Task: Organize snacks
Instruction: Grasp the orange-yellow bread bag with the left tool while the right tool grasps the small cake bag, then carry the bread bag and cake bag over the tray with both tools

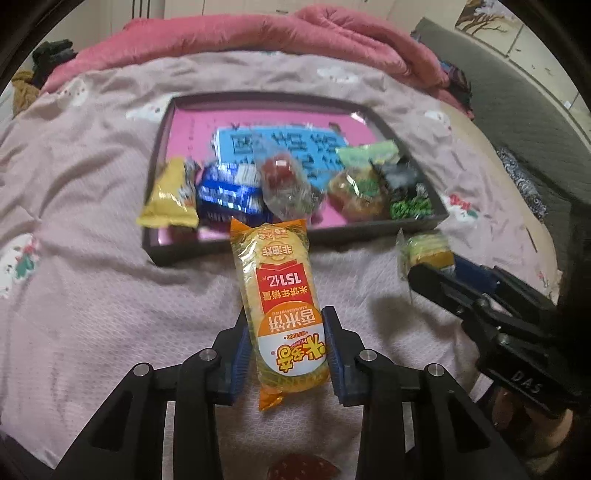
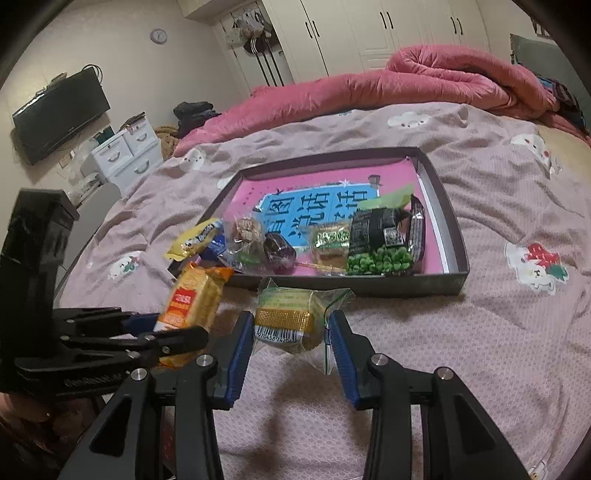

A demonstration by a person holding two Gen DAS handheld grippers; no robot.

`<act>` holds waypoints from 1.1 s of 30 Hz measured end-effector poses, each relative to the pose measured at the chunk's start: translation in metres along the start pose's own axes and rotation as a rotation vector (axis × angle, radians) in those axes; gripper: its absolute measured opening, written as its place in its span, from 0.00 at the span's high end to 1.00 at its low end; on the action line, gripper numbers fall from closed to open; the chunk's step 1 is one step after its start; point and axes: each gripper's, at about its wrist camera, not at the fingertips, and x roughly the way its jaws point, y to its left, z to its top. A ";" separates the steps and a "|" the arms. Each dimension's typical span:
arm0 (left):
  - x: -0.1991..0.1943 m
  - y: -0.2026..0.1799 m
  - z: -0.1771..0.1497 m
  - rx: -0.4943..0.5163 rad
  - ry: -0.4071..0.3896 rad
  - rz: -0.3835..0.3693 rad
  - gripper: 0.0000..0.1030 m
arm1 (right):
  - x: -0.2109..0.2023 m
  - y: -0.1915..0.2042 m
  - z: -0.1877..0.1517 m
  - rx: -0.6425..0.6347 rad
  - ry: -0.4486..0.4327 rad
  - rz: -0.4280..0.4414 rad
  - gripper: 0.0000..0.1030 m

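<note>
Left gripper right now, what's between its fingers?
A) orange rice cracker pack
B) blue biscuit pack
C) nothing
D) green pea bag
A: the left gripper has its blue fingers pressed on both sides of the orange rice cracker pack, just short of the tray.

Pink quilt bunched at bed's far side; wall TV; white drawers; wardrobe.

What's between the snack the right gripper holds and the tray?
Only bare bedspread separates the clear-wrapped snack from the tray, as the right wrist view shows.
</note>
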 end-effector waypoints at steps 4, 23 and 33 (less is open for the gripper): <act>-0.019 0.000 0.007 0.006 -0.051 0.001 0.65 | -0.005 0.003 0.004 -0.012 -0.029 0.001 0.59; -0.040 0.019 0.056 -0.044 -0.171 0.051 0.65 | -0.013 0.006 0.043 -0.011 -0.137 0.005 0.59; -0.025 0.022 0.068 -0.049 -0.166 0.054 0.65 | -0.002 0.003 0.052 0.000 -0.135 0.004 0.59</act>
